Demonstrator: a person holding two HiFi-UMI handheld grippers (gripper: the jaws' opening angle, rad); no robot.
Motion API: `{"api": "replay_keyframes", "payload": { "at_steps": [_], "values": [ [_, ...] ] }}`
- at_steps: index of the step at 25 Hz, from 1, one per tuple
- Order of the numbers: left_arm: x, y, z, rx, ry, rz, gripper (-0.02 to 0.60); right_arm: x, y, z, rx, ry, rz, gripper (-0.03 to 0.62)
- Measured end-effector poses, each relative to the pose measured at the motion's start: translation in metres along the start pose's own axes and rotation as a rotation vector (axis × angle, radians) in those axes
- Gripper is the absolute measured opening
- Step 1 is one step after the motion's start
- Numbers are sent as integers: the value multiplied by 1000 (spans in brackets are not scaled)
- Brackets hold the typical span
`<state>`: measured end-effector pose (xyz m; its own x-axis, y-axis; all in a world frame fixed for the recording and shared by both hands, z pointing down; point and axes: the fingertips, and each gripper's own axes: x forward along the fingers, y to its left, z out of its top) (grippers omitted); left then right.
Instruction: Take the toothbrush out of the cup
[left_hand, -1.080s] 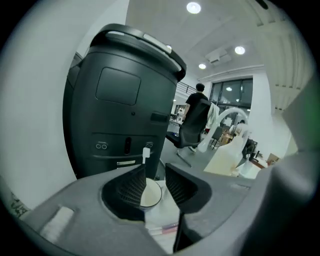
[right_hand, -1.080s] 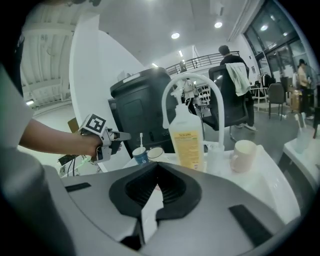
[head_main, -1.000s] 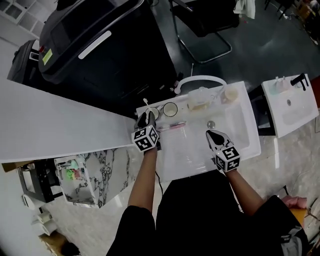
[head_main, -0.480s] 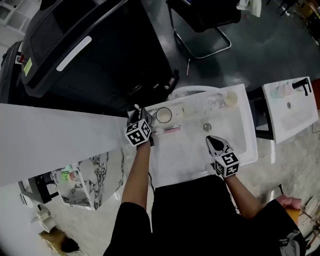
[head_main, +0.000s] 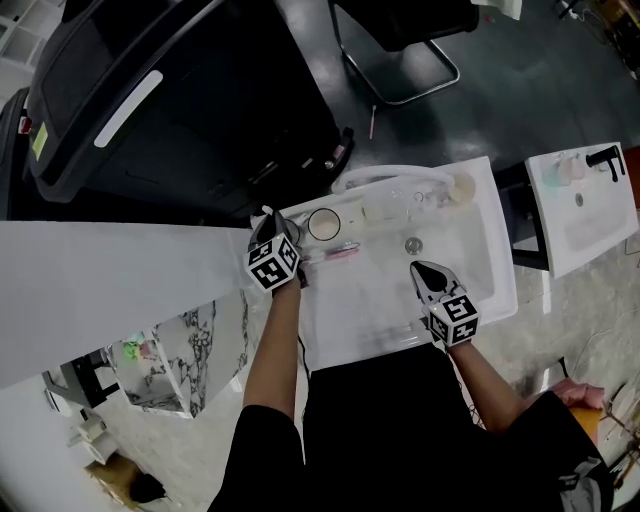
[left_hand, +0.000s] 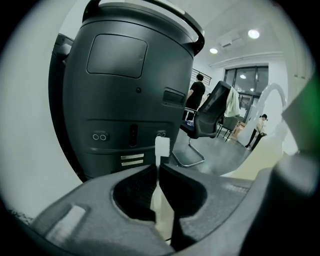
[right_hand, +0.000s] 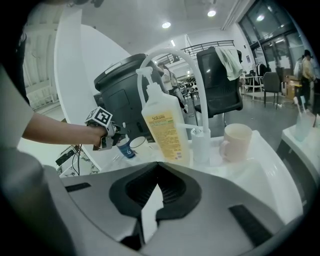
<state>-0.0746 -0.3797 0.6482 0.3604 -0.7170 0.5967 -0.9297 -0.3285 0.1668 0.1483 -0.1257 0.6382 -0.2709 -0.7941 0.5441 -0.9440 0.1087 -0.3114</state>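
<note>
A white toothbrush (left_hand: 161, 148) stands upright between the jaws of my left gripper (left_hand: 159, 167), its head poking up above them. The jaws have just been closing and now press on its handle. In the right gripper view the left gripper (right_hand: 102, 131) sits just above a small blue cup (right_hand: 126, 149) at the sink's back left corner. From the head view the toothbrush tip (head_main: 266, 212) shows just past the left gripper (head_main: 275, 232), which hides most of the cup. My right gripper (head_main: 428, 272) hangs over the basin's right half, shut and empty.
On the sink's (head_main: 495, 250) back ledge stand a white cup (head_main: 322, 224), a yellow-labelled pump bottle (right_hand: 165, 125), a small white bottle (right_hand: 200, 145) and a beige mug (right_hand: 236, 141) under the arched tap (right_hand: 170, 55). A pink item (head_main: 341, 252) lies in the basin. A big black machine (head_main: 180, 100) stands behind.
My left gripper has moved forward to the cup at the sink's back left corner. The right gripper has sunk a little over the basin.
</note>
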Motion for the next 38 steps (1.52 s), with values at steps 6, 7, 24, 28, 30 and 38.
{"api": "replay_keyframes", "payload": {
  "at_steps": [6,7,24,28,30,38],
  "values": [
    [-30,-2,21,-19,-86,-12,29,-11,13,1,-32,-15,7,2],
    [-38,-2,27,-25,-106,-16,28,-13,17,3,-41,-22,9,2],
    [-217,-9,44,-75,-380,-131,28,-107,85,5,-158,-132,-53,2],
    [-248,-9,22,-175,-402,-180,28,-123,113,-17,-171,-122,-39,2],
    [-257,-8,8,-218,-404,-192,28,-127,123,-27,-169,-114,-31,2],
    [-256,-16,-52,-344,-349,-184,28,-125,141,-37,-202,-88,40,2]
  ]
}}
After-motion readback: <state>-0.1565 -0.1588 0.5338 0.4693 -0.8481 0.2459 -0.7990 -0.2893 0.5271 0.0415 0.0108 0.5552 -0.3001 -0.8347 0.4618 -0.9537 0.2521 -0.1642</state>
